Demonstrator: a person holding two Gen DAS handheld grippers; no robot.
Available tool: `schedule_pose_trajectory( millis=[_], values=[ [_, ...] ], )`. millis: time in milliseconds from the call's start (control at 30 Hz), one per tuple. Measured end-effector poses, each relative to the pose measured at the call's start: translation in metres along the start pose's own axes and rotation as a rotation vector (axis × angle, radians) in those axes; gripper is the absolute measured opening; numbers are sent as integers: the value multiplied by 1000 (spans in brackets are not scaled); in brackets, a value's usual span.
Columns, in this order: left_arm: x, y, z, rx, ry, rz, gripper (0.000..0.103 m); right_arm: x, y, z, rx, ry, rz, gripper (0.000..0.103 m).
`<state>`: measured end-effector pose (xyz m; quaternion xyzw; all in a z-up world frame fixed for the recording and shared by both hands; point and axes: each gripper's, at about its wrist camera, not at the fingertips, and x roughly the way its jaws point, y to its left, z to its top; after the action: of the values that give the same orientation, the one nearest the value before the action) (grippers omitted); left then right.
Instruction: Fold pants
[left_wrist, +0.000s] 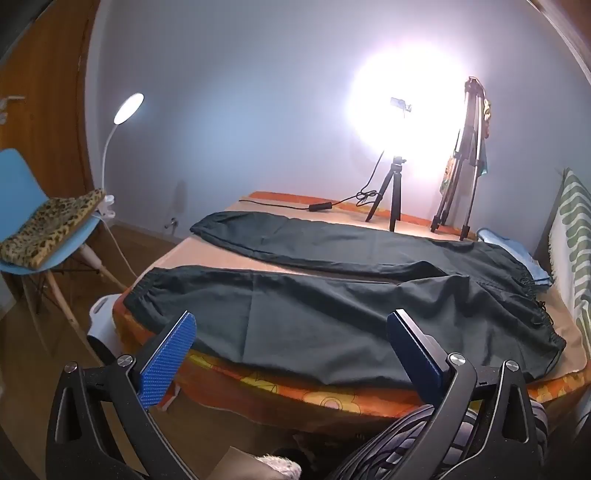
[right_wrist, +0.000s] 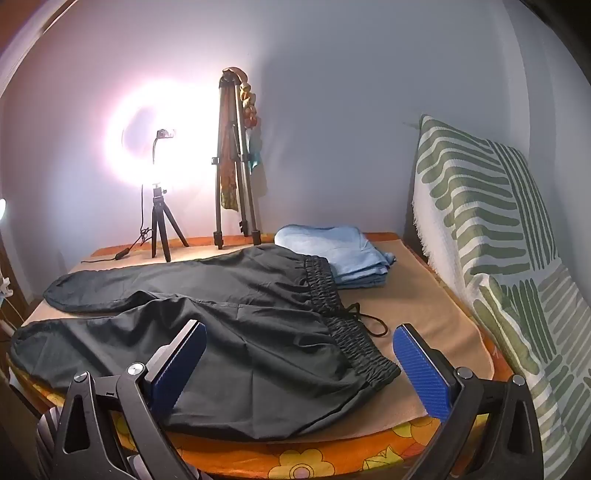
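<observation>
The black pants (left_wrist: 332, 295) lie flat on the bed (right_wrist: 424, 317), legs apart. My left gripper (left_wrist: 291, 354) and right gripper (right_wrist: 299, 365) hover with fingers spread, holding nothing. I should pinch the near leg's edge and fold it over evenly.

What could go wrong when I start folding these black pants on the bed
The drawstring lies loose past the waistband, so it could snag on the right gripper or end up bunched in the fold. The far leg reaches close to the small tripod and its cable; swinging that leg over might catch them. The pants overhang the near bed edge and may slip off when tugged.
</observation>
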<state>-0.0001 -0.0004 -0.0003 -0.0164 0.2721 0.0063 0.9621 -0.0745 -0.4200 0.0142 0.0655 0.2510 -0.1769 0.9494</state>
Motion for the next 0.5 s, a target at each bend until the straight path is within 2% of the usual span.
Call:
schedule_pose_trajectory(
  millis=[300, 500],
  values=[
    [4, 5, -4, -60, 29, 5, 103, -3, 1, 1, -18, -12, -15, 102],
    [2, 9, -2, -60, 23, 6, 103, 0, 5, 0, -20, -11, -16, 102]
  ],
)
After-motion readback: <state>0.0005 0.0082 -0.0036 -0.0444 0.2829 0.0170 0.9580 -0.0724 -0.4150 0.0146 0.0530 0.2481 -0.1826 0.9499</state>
